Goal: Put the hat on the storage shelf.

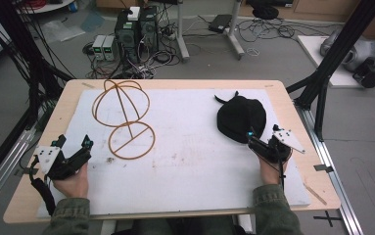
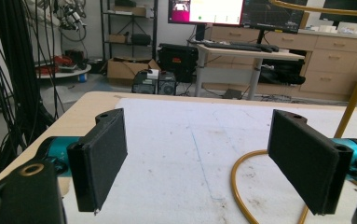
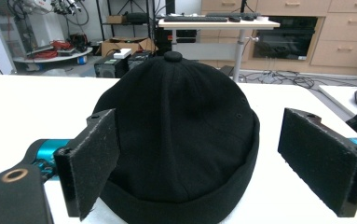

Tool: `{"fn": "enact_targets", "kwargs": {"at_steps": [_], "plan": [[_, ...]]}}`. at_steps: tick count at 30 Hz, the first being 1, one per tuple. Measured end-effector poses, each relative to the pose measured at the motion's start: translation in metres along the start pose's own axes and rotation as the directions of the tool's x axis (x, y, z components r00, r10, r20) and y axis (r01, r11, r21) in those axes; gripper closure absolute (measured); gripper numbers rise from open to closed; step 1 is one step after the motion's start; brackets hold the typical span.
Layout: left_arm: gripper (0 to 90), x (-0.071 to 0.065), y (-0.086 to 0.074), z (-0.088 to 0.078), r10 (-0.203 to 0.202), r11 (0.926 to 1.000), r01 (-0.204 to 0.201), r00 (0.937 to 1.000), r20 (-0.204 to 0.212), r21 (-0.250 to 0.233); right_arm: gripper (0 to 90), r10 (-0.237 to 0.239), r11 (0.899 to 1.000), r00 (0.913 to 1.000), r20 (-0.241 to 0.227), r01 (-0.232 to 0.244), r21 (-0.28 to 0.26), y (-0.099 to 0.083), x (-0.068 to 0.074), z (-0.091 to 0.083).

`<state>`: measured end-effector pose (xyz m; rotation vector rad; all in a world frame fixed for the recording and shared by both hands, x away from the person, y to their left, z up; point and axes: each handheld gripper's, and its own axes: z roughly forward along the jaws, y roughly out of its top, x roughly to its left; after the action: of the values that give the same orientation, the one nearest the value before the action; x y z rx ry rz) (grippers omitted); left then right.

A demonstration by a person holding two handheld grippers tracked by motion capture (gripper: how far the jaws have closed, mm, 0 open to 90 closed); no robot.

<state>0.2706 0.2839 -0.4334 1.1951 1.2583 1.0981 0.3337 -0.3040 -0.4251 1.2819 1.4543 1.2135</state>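
1. Right gripper (image 3: 199,158) is what I read first: its jaws stand wide apart and hold nothing, one to each side of the black cap (image 3: 181,135), with the near brim of the cap between them. From the high view I see this gripper (image 1: 262,142) at the cap's near edge (image 1: 241,117), on the right side of the white mat (image 1: 190,166).
2. Left gripper (image 2: 204,163) is spread just as wide and empty, with bare mat between its jaws. From above it (image 1: 72,143) rests near the left edge of the mat.
3. I see the cap as a round, dark, soft crown with a small button on top and a folded band round the bottom, sitting upright on the mat.
4. I see the wire stand (image 1: 124,117), a yellow-brown ball of hoops on a ring base, on the left half of the mat, well apart from the cap; its ring curves just beside the left gripper's far jaw.
5. I cannot tell whether the right jaws touch the cap's band.
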Motion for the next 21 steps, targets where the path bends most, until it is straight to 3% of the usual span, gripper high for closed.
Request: {"fn": "enact_targets", "kwargs": {"at_steps": [7, 12, 21], "plan": [[20.1, 0.000, -0.001, 0.001, 0.003, 1.0000, -0.003, 1.0000, 0.003, 0.005, 12.3, 0.004, 1.000, 1.0000, -0.003, -0.004, -0.002, 0.000, -0.002, 0.003], [20.2, 0.000, -0.001, 0.002, -0.003, 0.9999, 0.003, 1.0000, 0.008, 0.012, 12.4, 0.050, 0.999, 0.9986, -0.018, -0.050, -0.008, 0.002, -0.004, 0.004], [20.3, 0.001, 0.000, 0.002, -0.006, 0.9999, 0.006, 1.0000, 0.005, 0.013, 12.5, 0.071, 0.997, 0.9971, -0.027, -0.071, 0.008, 0.006, -0.008, 0.013]]}}
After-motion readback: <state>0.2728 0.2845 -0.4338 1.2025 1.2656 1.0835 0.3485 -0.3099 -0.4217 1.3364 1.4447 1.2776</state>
